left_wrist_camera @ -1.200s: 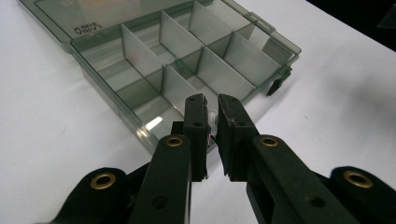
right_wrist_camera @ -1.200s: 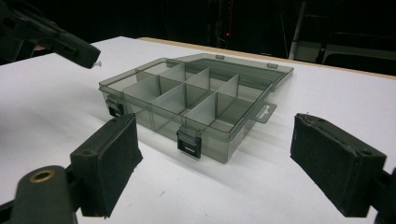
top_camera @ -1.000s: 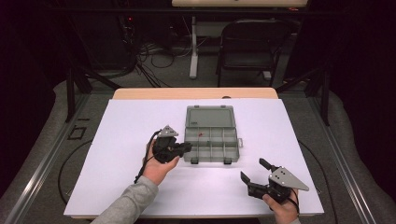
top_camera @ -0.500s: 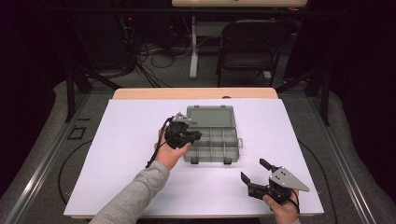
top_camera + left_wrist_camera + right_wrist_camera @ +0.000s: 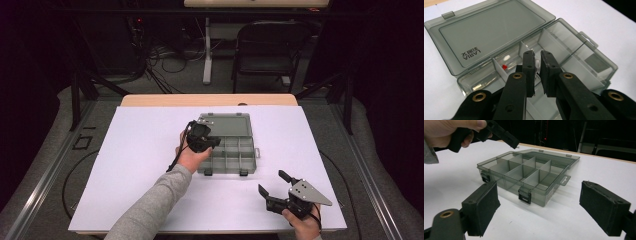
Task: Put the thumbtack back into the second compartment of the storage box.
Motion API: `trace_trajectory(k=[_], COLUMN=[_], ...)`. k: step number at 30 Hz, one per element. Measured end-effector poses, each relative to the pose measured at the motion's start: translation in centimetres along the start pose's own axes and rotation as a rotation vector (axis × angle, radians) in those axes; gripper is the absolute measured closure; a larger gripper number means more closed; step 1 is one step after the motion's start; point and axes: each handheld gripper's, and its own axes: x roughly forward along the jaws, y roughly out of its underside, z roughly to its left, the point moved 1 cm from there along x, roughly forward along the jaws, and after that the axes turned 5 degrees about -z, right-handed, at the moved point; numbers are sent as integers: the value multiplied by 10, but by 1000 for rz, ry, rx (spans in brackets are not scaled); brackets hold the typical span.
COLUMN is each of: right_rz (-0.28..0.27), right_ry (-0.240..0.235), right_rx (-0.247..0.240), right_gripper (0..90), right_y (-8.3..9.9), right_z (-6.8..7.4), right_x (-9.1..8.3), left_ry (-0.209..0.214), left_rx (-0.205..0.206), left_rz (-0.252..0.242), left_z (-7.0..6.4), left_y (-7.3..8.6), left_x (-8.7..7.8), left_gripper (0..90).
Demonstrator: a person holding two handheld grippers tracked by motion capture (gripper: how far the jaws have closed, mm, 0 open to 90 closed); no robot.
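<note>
Organizer box (image 5: 226, 171), smoky clear plastic, sat open mid-desk (image 5: 140, 145), lid (image 5: 225, 124) laid flat back toward the far edge. Dividers were all in. Most compartments looked empty, but a small red piece (image 5: 504, 67) lay in a back-row compartment just left of the left gripper's tips.

Left gripper (image 5: 212, 141) hovered over the left end of the box, tips angled down into the back row. Its jaws were narrow, with just a slit between the pads. A pale sliver showed in that slit in the left gripper view, and I could not tell whether it was a tiny part being pinched or just the box wall behind.

Right gripper (image 5: 272, 182) was parked at the near right of the desk, well apart from the box, with jaws wide and nothing in them. It was aimed at the front wall and its two latches (image 5: 525, 195).

Step in hand, as I judged it: the left gripper was working a small item at a back-left compartment, either dropping it in or going for the red piece. The right gripper was idle.

The next move would call for a short, steady descent between the dividers without bumping them. The jaws would need to part only slightly, since the compartment was tight. The box was light and unheld, so it could skid if nudged, and the right gripper might need to brace the front wall.
</note>
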Motion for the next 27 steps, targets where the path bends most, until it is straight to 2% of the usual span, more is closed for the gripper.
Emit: trace_trajectory(k=[16,24,27], right_rz=[1,1,1], right_ry=[-5,-3,-4], right_rx=[-3,0,0], right_gripper=[149,149,149], right_y=[0,0,0], right_z=[0,0,0], right_x=[0,-1,-1], left_ry=[-34,-44,-52], left_rx=[-22,-14,-12], left_rz=[46,58,47], left_z=[4,4,2], left_y=[5,8,7], left_x=[26,31,29], left_gripper=[822,818,762])
